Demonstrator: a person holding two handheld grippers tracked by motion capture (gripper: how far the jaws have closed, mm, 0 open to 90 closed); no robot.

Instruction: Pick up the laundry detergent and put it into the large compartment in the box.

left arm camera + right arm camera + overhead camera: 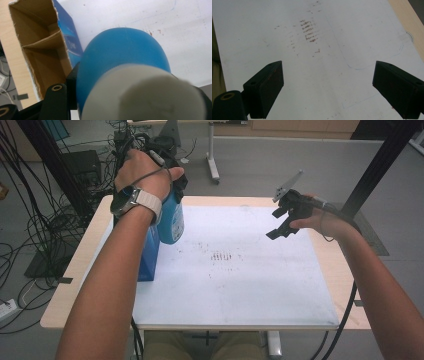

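Left gripper (pixel 167 175) clamped on blue bottle (pixel 171 220) above open box (pixel 37 50), right gripper (pixel 327 92) wide, empty; could snag box rim, tipping it.

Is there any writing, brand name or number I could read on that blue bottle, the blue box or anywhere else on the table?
Blue bottle: a pale label patch on its side, print too small and blurred to read.
Blue box: pale lettering on its blue outer wall, too blurred to read.
White sheet: brownish smudges and faint pen outlines, no words or numbers.
Nothing here reads clearly enough to quote.
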